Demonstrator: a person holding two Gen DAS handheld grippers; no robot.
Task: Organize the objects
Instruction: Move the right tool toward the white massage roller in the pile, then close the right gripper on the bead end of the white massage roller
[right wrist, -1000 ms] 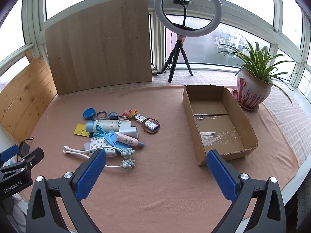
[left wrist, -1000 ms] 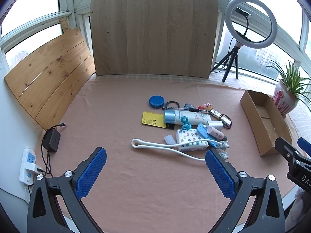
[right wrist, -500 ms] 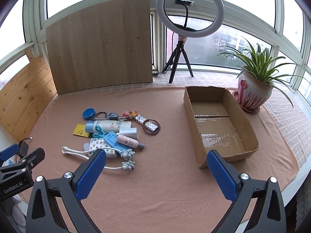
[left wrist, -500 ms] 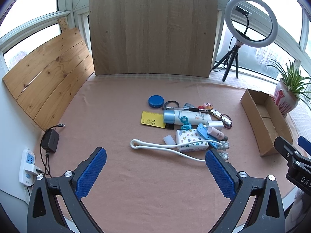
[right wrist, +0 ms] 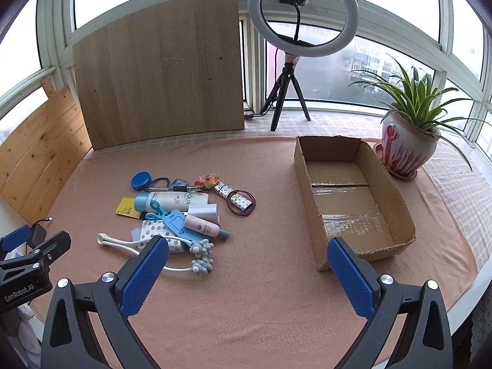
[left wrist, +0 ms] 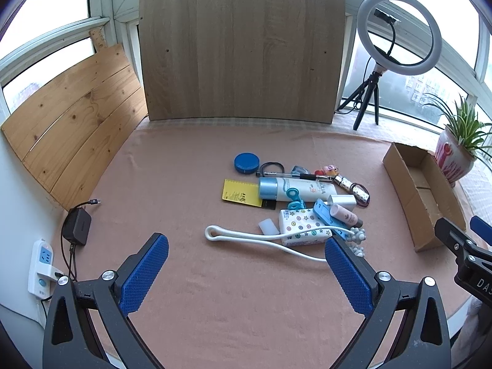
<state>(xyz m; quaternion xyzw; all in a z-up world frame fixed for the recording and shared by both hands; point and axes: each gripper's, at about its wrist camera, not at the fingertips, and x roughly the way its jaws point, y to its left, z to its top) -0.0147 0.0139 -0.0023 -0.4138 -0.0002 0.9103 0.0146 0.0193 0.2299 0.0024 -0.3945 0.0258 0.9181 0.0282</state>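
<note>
My left tool and right tool both hang spread wide above the tabletop, holding and touching nothing.

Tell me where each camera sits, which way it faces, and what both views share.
Left wrist: sits on the left gripper, facing forward over the clutter pile towards the wooden board; its own open fingers and the right gripper's tip at the right edge show.
Right wrist: sits on the right gripper, facing the cardboard box and potted plant; its open fingers and the left gripper at the left edge show.
Shared: pile, box, board, plant, ring light.
</note>
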